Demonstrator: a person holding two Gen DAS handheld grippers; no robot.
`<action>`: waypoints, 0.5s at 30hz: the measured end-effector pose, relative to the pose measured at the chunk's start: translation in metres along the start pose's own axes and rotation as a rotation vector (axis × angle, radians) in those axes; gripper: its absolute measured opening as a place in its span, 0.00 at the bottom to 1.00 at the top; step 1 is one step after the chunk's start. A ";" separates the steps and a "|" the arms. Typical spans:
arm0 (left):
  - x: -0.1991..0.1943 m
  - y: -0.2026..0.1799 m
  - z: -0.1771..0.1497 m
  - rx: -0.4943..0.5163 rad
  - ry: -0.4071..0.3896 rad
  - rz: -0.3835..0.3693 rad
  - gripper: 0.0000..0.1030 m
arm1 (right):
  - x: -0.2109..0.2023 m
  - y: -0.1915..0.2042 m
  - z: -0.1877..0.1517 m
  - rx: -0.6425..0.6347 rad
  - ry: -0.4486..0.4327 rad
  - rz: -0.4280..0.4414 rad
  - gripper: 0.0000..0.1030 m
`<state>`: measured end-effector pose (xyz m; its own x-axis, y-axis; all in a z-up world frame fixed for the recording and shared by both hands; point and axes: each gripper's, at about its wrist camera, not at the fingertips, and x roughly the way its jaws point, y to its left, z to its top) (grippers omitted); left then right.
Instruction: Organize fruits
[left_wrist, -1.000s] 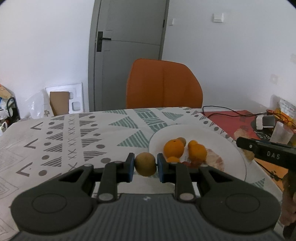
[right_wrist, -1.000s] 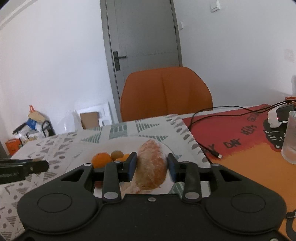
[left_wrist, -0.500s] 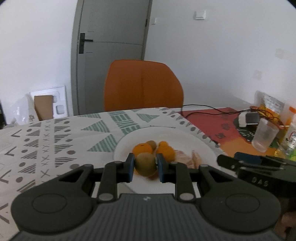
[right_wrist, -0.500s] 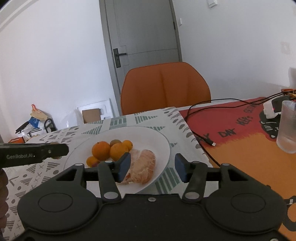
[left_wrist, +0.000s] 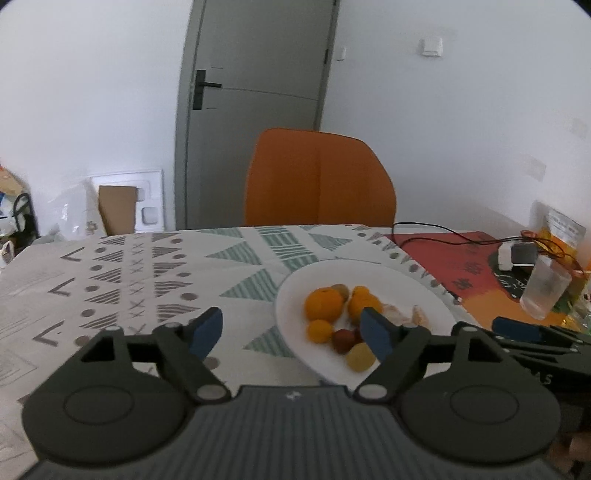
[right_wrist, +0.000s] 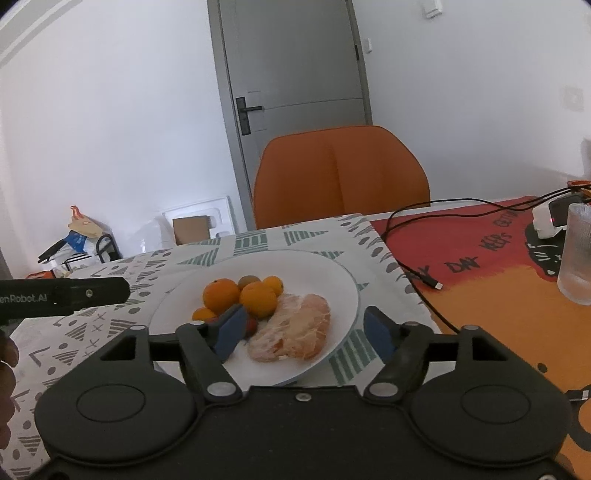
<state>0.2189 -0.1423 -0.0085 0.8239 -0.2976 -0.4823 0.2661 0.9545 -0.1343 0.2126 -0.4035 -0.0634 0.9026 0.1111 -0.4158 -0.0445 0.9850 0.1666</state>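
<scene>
Both tools have let go. The left gripper (left_wrist: 291, 334) has just opened its jaws, and nothing is between them now. The right gripper (right_wrist: 304, 330) has just opened too; its jaws stand wide apart on either side of the peeled orange (right_wrist: 291, 338) and do not touch it.

All the fruit is on the white plate (right_wrist: 332, 273). The plate sits on the patterned cloth (left_wrist: 147, 266) of the desk, close to the cloth's right edge, where the red mat (right_wrist: 480, 251) starts. Two big oranges (right_wrist: 221, 295) lie in the middle of the plate, with small ones around them. The pale round fruit (left_wrist: 359, 356) lies right at the plate's near rim.

I think that round fruit is the worry. It sits so close to the rim that a bump from the left jaws could roll it off onto the cloth. The peeled orange looks soft, so a hard squeeze might squash it. The glass (right_wrist: 576, 254) stands by the desk's right edge, and a wide swing of the right tool could tip it. The black cable (right_wrist: 413, 273) lies near the plate and might snag a jaw.

The side of the left tool reads "enRobot.AI" (right_wrist: 22, 297). The mat shows "DAY" and some words I cannot make out.
</scene>
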 end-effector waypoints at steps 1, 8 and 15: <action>-0.002 0.002 -0.001 -0.004 0.002 0.009 0.82 | -0.001 0.001 0.000 0.003 0.003 0.006 0.77; -0.019 0.017 -0.008 -0.023 -0.001 0.074 0.96 | -0.010 0.009 -0.001 0.022 0.018 0.036 0.99; -0.039 0.029 -0.016 -0.054 0.005 0.144 0.98 | -0.018 0.016 -0.003 0.030 0.039 0.060 1.00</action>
<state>0.1863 -0.1027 -0.0074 0.8490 -0.1580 -0.5042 0.1184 0.9869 -0.1098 0.1940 -0.3898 -0.0557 0.8814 0.1752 -0.4388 -0.0846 0.9722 0.2182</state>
